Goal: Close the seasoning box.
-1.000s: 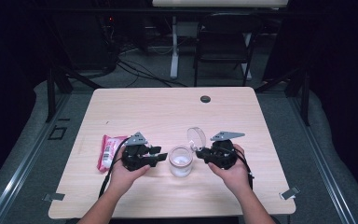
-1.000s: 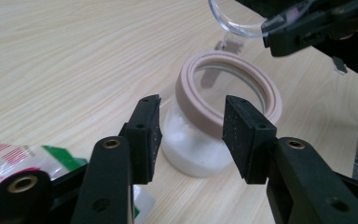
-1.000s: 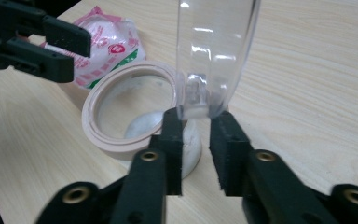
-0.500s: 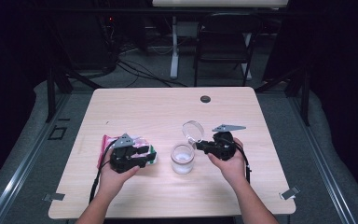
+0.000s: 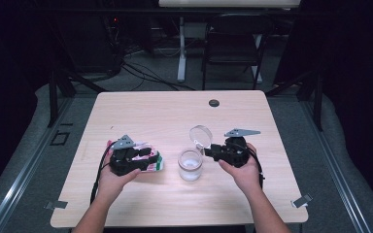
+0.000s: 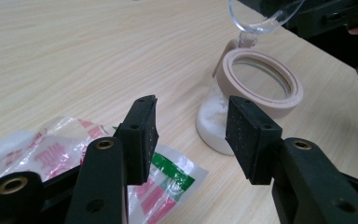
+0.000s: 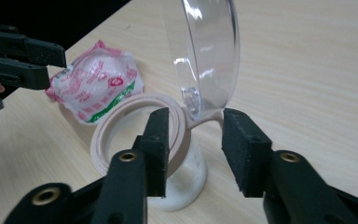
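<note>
A small clear jar [image 5: 190, 166] with white powder at its bottom stands mid-table. Its tan rim [image 7: 137, 122] is uncovered, and the clear hinged lid [image 7: 207, 51] stands upright behind it. My right gripper [image 5: 209, 151] sits just right of the jar. Its jaws have just been opening, and the lid's hinge tab stands between them, untouched. My left gripper [image 5: 150, 154] hovers open over a pink, white and green packet [image 5: 153, 162] left of the jar, with nothing between its fingers [image 6: 142, 135].
A small dark round disc [image 5: 214, 103] lies near the table's far edge. The wooden table [image 5: 141, 111] stretches bare behind the jar. A chair [image 5: 233, 48] and cables stand beyond the table.
My left gripper has drawn back left from the jar to above the packet. The right gripper's jaws have opened off the lid's tab, and the lid stays up.
</note>
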A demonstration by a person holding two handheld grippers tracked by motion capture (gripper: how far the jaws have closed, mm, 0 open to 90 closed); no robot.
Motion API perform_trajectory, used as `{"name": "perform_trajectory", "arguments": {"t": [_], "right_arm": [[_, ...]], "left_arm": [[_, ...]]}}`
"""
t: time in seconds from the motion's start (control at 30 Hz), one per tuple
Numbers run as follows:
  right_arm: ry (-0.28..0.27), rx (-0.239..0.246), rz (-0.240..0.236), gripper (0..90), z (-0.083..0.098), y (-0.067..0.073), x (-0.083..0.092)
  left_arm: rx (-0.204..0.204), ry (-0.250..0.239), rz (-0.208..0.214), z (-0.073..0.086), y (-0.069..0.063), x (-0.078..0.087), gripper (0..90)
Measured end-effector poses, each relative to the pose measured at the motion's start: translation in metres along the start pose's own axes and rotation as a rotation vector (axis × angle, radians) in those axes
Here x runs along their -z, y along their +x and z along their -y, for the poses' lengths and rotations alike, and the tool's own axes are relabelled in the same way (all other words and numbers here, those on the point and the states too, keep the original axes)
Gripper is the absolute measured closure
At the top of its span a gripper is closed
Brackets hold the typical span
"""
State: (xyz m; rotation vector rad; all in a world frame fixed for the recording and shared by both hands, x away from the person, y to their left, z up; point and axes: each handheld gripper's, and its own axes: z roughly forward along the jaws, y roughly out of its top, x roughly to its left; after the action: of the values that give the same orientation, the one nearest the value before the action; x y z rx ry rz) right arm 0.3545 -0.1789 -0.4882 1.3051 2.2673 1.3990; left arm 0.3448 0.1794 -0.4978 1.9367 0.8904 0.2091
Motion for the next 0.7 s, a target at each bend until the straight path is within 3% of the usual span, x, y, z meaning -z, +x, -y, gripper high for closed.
{"name": "perform_trajectory", "arguments": {"t": [0.13,0.23,0.3,0.5,0.7], "right_arm": [[-0.024,0.062,0.033,50.4,-0.003,0.007,0.012],[-0.042,0.114,0.051,50.2,-0.003,0.014,0.018],[-0.047,0.123,0.044,52.8,-0.003,0.018,0.022],[-0.035,0.12,-0.009,54.9,-0.005,0.027,0.026],[-0.05,0.175,-0.003,51.1,-0.005,0.03,0.023]], "left_arm": [[-0.026,0.045,0.015,-0.002,0.003,0.001,49.1],[-0.082,0.064,-0.007,0.0,0.001,0.002,46.7],[-0.109,0.086,-0.013,0.004,0.0,0.002,47.3],[-0.128,0.09,-0.061,0.016,-0.002,0.005,49.1],[-0.123,0.096,-0.101,0.031,0.005,0.005,48.4]]}}
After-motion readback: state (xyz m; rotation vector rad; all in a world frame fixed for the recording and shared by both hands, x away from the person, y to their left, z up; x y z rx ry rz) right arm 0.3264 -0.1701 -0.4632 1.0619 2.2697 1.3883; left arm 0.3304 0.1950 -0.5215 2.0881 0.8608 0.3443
